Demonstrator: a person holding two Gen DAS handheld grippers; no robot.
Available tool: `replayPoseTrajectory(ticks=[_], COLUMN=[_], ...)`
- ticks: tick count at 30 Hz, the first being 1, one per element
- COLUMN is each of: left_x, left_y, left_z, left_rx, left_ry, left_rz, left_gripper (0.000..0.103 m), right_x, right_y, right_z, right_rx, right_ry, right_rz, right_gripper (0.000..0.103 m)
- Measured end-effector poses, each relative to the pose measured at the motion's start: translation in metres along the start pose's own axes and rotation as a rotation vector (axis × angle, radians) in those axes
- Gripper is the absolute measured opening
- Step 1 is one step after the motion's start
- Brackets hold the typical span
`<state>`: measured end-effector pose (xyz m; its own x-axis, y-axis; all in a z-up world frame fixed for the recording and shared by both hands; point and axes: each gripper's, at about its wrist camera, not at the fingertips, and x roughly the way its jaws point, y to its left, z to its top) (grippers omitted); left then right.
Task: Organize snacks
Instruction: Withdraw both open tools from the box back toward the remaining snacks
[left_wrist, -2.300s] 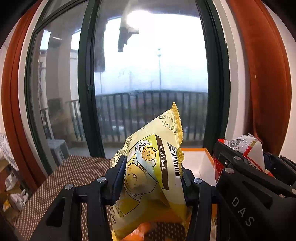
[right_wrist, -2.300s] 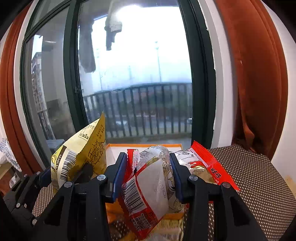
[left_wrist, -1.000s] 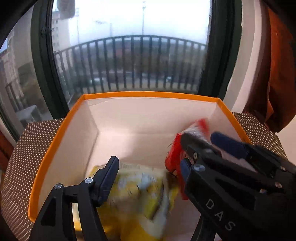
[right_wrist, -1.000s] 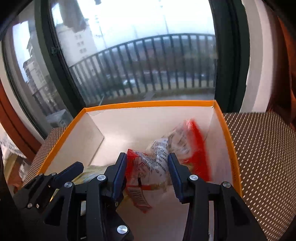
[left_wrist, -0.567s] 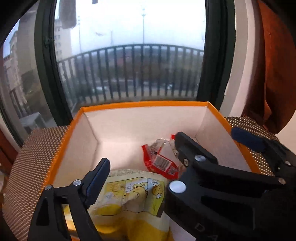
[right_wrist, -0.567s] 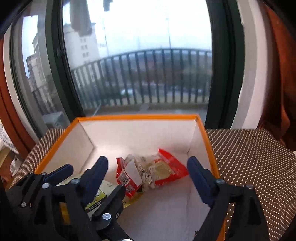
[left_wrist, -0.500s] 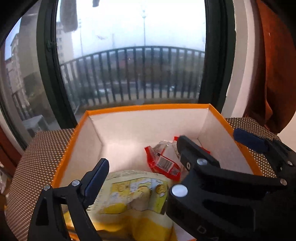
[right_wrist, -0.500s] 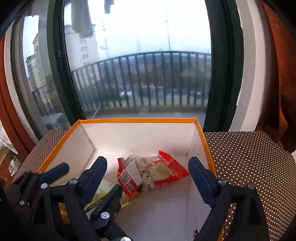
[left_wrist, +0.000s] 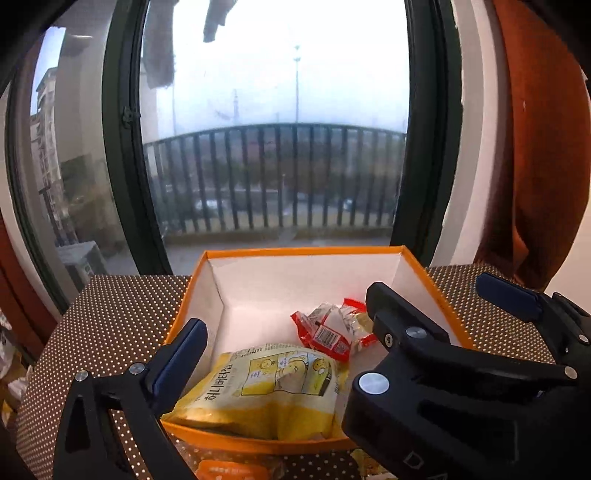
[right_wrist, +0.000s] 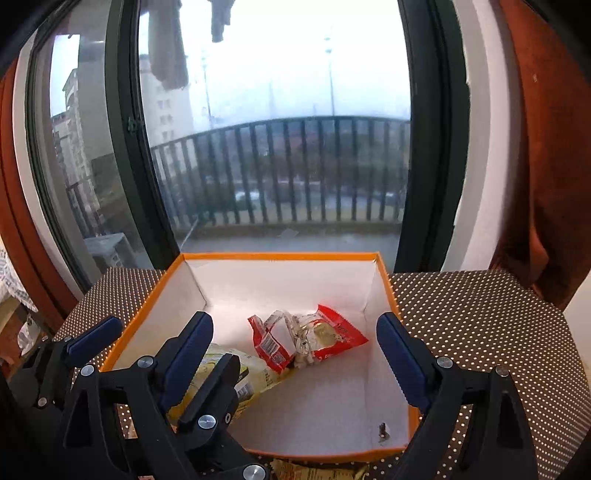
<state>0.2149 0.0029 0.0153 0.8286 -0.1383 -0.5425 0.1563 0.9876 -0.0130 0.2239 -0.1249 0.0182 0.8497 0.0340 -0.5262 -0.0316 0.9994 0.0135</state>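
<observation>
An orange box (left_wrist: 303, 252) with a white inside stands on the dotted table; it also shows in the right wrist view (right_wrist: 280, 255). A yellow snack bag (left_wrist: 266, 391) lies in its near left part, partly hidden by the fingers in the right wrist view (right_wrist: 255, 369). A red and clear snack pack (left_wrist: 328, 334) lies mid-box and shows in the right wrist view (right_wrist: 306, 339) too. My left gripper (left_wrist: 284, 332) is open and empty above the box's near edge. My right gripper (right_wrist: 295, 339) is open and empty beside it.
The brown dotted table top (right_wrist: 480, 332) runs to both sides of the box. More snack wrappers (left_wrist: 229, 469) lie in front of the box's near edge. A window and balcony rail (left_wrist: 277, 184) are behind. A rust curtain (left_wrist: 535, 147) hangs at the right.
Both grippers opened and let their snacks fall into the box. Then both pulled back and up from the box, so more table shows.
</observation>
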Motion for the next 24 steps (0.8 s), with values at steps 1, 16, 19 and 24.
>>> replayPoseTrajectory(ticks=[1, 16, 19, 24], left_x=[-0.006, -0.081, -0.095, -0.118], left_y=[0.000, -0.013, -0.016, -0.021], left_z=[-0.001, -0.026, -0.033, -0.048], left_rx=[0.001, 0.015, 0.006, -0.006], left_ry=[-0.009, -0.069, -0.073, -0.091], left_rz=[-0.003, 0.006, -0.010, -0.043], left_gripper=[0.100, 0.101, 0.101, 0.101], right_x=[-0.005, -0.079, -0.095, -0.122], right_y=[0.000, 0.010, 0.011, 0.012], right_z=[0.000, -0.025, -0.033, -0.049], right_rx=[-0.001, -0.032, -0.037, -0.056], right_ry=[-0.008, -0.077, -0.090, -0.107], right_rz=[0.001, -0.010, -0.007, -0.005], right_gripper=[0.093, 0.096, 0.096, 0.096])
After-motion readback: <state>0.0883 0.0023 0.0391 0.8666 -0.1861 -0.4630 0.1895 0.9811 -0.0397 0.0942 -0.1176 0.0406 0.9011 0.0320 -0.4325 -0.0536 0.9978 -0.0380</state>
